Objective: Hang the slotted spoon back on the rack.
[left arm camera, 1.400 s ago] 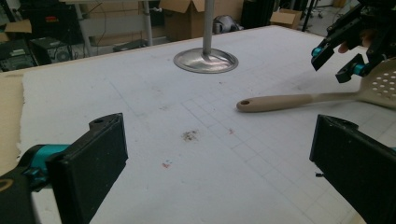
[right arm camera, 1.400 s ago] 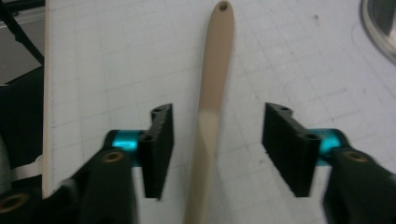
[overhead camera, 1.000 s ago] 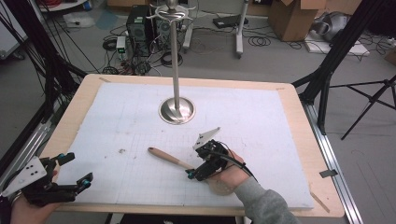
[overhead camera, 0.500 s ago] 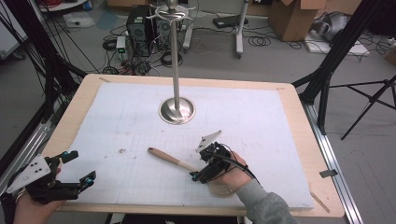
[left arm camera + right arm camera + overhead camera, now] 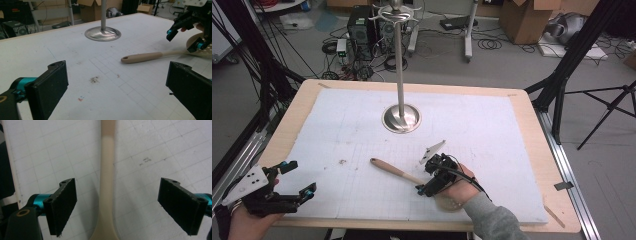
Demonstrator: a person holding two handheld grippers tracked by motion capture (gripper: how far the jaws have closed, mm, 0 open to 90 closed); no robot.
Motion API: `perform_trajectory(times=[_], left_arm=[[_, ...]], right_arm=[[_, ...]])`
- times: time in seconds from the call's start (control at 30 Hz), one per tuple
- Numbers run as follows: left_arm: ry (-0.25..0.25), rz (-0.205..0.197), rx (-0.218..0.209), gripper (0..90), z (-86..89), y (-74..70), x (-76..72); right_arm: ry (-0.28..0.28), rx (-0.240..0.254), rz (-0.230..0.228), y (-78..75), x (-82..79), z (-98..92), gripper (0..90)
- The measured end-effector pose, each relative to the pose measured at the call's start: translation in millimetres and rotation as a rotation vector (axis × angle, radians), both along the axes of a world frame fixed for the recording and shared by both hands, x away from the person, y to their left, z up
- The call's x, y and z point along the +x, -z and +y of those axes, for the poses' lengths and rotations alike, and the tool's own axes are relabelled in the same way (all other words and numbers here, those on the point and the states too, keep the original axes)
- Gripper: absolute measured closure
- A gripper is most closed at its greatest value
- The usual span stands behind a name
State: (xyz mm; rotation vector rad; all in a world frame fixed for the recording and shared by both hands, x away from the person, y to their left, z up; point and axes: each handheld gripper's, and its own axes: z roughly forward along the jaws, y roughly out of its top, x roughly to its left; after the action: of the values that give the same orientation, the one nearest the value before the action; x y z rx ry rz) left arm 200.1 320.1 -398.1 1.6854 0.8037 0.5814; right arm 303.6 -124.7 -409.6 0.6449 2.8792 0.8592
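Observation:
A beige slotted spoon lies on the white mat, its handle point(image 5: 393, 170) pointing toward the back left. My right gripper point(image 5: 423, 176) hangs open just above the spoon's thin neck point(image 5: 107, 182), one jaw on each side, neither touching it. The spoon's round head point(image 5: 448, 202) pokes out from under the hand holding that gripper. At the front left corner my left gripper point(image 5: 301, 177) is open and holds nothing. In the left gripper view, the left gripper point(image 5: 117, 92) faces the spoon handle point(image 5: 142, 57), and the right gripper point(image 5: 187, 30) is at the top right.
A metal stand rises from a round shiny base point(image 5: 401, 119) at the middle back of the mat, its pole point(image 5: 398, 65) ending in hooks. A wooden table edge point(image 5: 539, 150) frames the mat point(image 5: 337, 125). Small dirt specks point(image 5: 94, 79) mark the mat.
My right gripper has slid a little toward the front edge along the spoon, still open. The left gripper has barely moved.

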Motion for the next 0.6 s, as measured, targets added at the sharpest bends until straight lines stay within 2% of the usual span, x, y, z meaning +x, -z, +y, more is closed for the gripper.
perform_trajectory(times=[0.13, 0.37, 0.6], left_arm=[[0.002, 0.002, 0.001, 4.5, 0.3, 0.3, 0.2], [0.002, 0.005, 0.002, 4.5, 0.4, 0.6, 0.4], [-0.002, 0.002, -0.003, 4.5, 0.7, 0.3, 0.0]], right_arm=[[0.009, -0.026, 0.021, 1.5, -0.1, 2.4, 18.1], [-0.009, -0.061, 0.047, 4.1, -0.4, 5.4, 28.6], [0.003, -0.076, 0.064, 4.6, -1.3, 6.4, 35.8]])
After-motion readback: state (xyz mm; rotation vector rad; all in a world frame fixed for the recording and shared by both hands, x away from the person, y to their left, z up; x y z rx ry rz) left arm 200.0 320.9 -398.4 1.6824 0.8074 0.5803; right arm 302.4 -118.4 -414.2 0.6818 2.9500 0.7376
